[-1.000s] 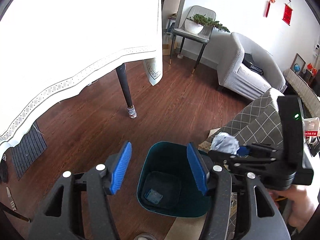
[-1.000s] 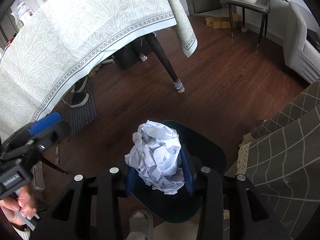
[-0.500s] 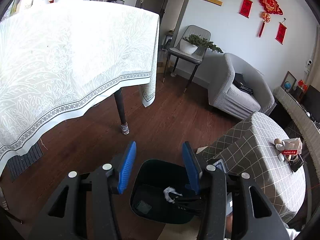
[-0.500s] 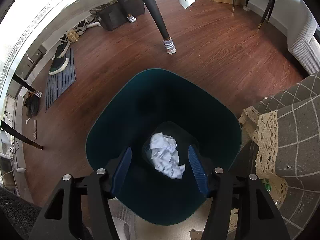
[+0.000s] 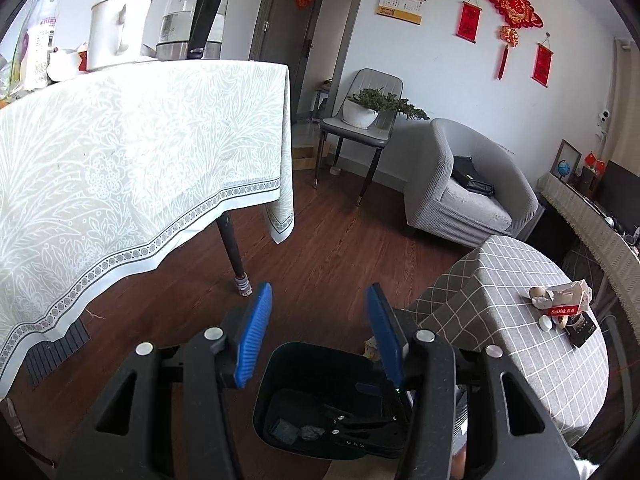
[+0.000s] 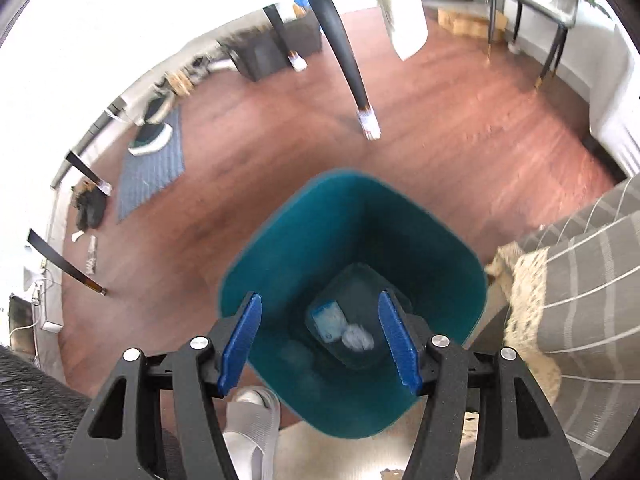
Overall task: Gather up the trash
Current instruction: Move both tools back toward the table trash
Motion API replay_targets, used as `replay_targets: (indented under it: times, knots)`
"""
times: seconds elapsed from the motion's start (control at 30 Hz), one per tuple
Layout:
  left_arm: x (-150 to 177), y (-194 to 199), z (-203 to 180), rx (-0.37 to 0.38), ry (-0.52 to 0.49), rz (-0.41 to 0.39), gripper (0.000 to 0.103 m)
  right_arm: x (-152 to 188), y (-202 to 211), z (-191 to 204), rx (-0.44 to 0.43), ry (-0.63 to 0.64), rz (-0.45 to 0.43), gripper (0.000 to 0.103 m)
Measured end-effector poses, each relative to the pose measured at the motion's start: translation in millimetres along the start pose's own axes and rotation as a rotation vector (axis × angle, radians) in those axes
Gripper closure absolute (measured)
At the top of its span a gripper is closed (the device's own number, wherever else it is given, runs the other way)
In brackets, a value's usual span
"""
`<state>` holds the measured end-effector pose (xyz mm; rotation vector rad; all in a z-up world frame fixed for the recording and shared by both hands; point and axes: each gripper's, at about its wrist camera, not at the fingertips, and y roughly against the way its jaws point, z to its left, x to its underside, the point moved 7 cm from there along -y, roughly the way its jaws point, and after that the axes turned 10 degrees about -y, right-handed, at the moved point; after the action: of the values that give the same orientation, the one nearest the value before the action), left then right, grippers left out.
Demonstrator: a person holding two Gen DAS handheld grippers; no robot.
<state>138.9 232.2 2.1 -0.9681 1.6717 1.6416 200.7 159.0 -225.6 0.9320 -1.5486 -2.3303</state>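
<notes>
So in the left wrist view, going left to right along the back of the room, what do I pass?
White jug → kettle → door → chair with plant → grey armchair → checked table.

My teal bin [image 6: 432,240] stands on the wood floor [image 6: 460,132], with crumpled paper [image 6: 358,338] and a wrapper [image 6: 327,318] lying inside it.

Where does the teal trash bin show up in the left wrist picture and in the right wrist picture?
Left wrist: trash bin at bottom centre, dark, below the open left gripper.
Right wrist: trash bin in the lower middle, seen from above, crumpled paper inside.
Shared landmark: black table leg with its white foot.
</notes>
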Motion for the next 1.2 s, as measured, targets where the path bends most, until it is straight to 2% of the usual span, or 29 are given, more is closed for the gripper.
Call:
replay_targets:
  times: [0.2,0.4,0.6,0.8,1.2]
  knots:
    - [-21,19,-19,0.020,0.003,-0.069,0.041,-14,75,10,-0.046,0.035,-0.147,0.043]
    - [-38,26,-46,0.054,-0.004,-0.107,0.035,-18,144,-9,-0.039,0.028,-0.270,0.044]
    - [-49,24,-85,0.099,-0.033,-0.125,0.031,-14,195,-42,-0.003,-0.012,-0.342,0.044]
    - [-55,15,-133,0.134,-0.104,-0.124,0.028,-2,238,-86,0.059,-0.056,-0.402,0.044]
    - [-46,-12,-237,0.257,-0.227,-0.086,0.026,47,299,-182,0.171,-0.195,-0.475,0.044]
